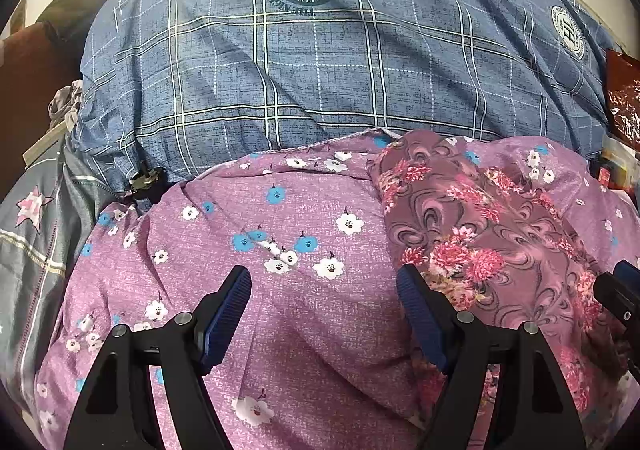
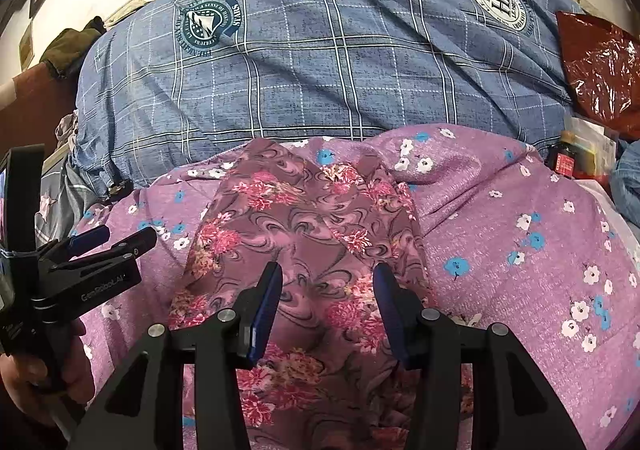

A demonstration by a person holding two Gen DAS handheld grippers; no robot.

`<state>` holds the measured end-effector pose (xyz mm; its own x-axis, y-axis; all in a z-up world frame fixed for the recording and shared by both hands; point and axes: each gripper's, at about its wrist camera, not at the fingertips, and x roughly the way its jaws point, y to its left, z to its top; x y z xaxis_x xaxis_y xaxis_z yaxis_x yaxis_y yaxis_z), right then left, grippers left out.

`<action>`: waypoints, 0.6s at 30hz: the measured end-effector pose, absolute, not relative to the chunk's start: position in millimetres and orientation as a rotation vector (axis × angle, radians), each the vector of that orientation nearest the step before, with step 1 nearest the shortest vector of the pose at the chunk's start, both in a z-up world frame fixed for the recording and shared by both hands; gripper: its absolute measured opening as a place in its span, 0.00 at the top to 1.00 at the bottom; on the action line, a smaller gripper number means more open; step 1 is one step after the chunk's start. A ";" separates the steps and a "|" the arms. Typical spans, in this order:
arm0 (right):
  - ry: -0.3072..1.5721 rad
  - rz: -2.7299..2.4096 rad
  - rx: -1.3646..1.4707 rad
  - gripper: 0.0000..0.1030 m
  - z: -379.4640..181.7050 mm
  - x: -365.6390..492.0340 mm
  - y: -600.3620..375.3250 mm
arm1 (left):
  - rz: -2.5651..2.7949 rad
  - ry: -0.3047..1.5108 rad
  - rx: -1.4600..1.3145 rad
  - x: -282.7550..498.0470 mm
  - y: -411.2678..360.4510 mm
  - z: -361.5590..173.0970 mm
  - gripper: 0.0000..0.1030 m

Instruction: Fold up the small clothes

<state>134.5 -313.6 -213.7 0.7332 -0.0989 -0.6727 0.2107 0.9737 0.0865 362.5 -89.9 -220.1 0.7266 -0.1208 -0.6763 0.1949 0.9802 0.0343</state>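
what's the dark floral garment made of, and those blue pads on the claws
The dark floral garment looks like thin, soft woven or knit cloth, matt, since it creases and drapes limply over the purple bedspread; the exact fibre cannot be told. The blue pads on the left claw and right claw seem to be ribbed rubber or soft plastic, with fine ridges and a dull sheen.

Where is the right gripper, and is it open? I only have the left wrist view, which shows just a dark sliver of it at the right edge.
Observer: The right gripper is open and empty, centred over the swirl-patterned floral garment.
Operator: And how does my left gripper sit relative to that garment?
Observer: Seen side-on, the left gripper has its tips left of the garment's edge, over the purple flowered sheet.
Operator: Who holds it?
Observer: A bare hand grips its handle.
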 end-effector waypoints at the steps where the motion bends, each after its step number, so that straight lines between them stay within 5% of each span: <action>1: 0.730 -0.169 0.162 0.52 -213.8 134.7 -313.4 | -0.176 0.734 0.107 361.7 -89.4 -220.0 0.27; 18: 0.760 -0.182 0.170 0.52 -215.9 137.4 -316.7 | -0.190 0.712 0.175 354.0 -97.8 -222.5 0.27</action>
<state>137.4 -316.7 -215.9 0.7103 -0.1020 -0.6965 0.2245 0.9706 0.0869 354.0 -97.8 -222.5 0.7416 -0.1125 -0.6613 0.2315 0.9682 0.0949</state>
